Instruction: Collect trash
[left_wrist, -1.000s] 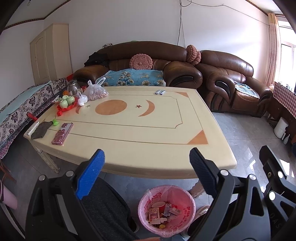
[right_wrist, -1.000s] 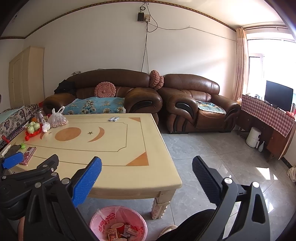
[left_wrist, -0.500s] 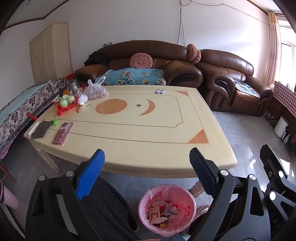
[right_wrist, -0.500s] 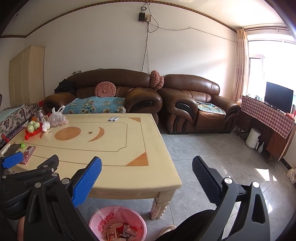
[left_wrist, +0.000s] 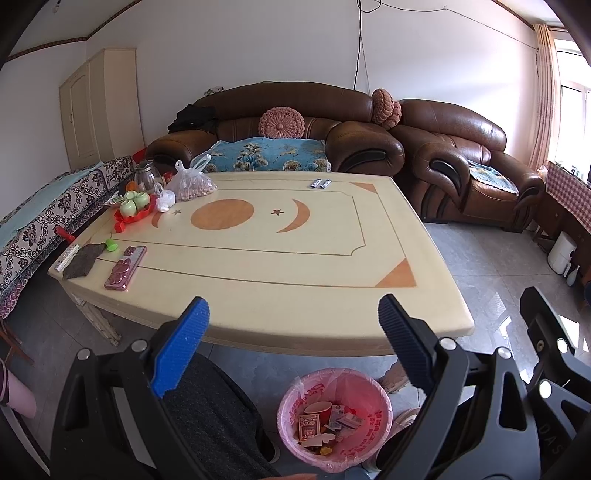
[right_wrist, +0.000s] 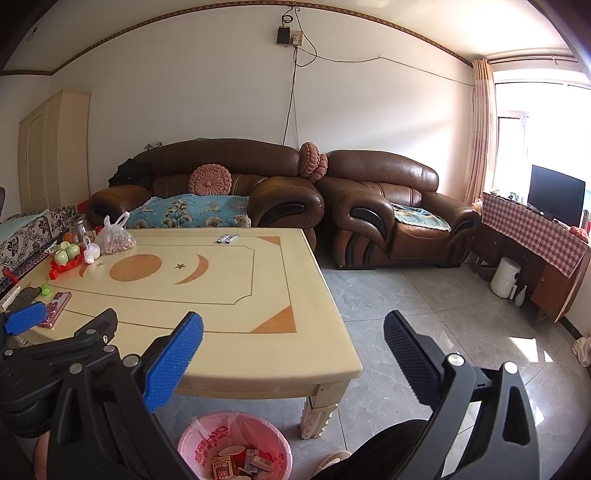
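A pink-lined trash bin (left_wrist: 376, 417) stands on the floor under the near edge of the cream table (left_wrist: 277, 266). It holds a red cup, card packs and wrappers. My left gripper (left_wrist: 291, 314) hangs open and empty above the bin, before the table edge. In the right wrist view the bin (right_wrist: 207, 432) sits low at the left. My right gripper (right_wrist: 293, 328) is open and empty over the table's near right corner. Two small silver wrappers (left_wrist: 320, 183) lie at the table's far edge, also seen as wrappers (right_wrist: 228, 239).
At the table's left end are a bag of nuts (left_wrist: 194, 186), a crumpled white bag (left_wrist: 166, 199), a red tray with green cups (left_wrist: 133, 208), a pink phone (left_wrist: 125, 267) and a dark cloth (left_wrist: 81, 256). Brown sofas (right_wrist: 388, 214) stand behind. A person's dark-trousered leg (left_wrist: 214, 417) is below.
Both views have shifted only slightly. Both grippers stay open and empty, and nothing on the table or in the bin has moved.
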